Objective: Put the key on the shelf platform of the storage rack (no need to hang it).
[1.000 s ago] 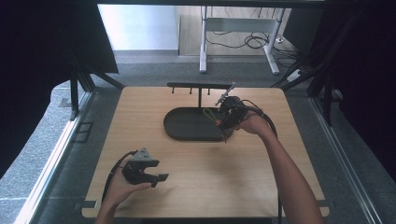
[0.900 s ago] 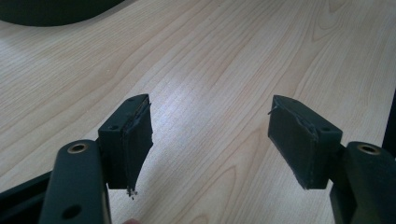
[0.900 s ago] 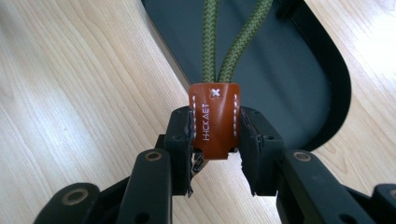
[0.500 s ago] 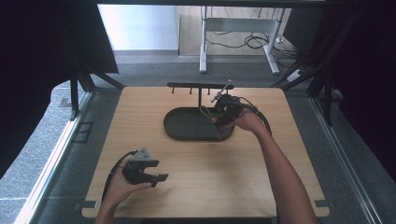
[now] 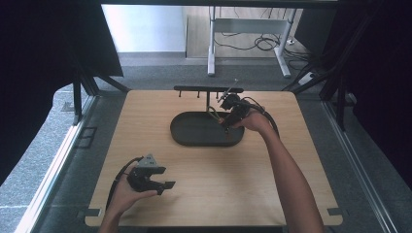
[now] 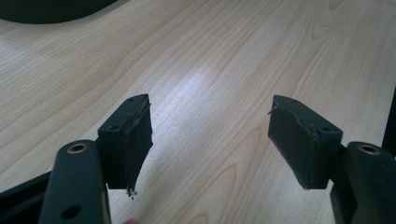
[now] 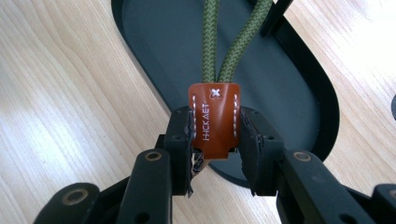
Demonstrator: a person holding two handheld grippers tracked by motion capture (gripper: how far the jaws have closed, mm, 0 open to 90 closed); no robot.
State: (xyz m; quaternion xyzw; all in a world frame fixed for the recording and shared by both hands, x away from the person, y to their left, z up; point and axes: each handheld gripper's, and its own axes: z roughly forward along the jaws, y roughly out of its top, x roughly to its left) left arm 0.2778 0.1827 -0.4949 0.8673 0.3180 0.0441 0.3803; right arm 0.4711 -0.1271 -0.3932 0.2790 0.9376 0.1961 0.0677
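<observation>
Left gripper [image 5: 163,184] is held near the table's [image 5: 145,126] near-left edge, unchanged from a second ago; its jaws are spread wide and empty, with bare wood all round. Dark oval tray [image 5: 194,138] is set mid-table, far side. Right gripper [image 5: 224,120] has been carried slightly farther and left, over the tray beside the hook rack [image 5: 206,90]. Its jaws are clamped on the brown leather tab [image 7: 214,120] of a green cord loop [image 7: 212,42].
</observation>
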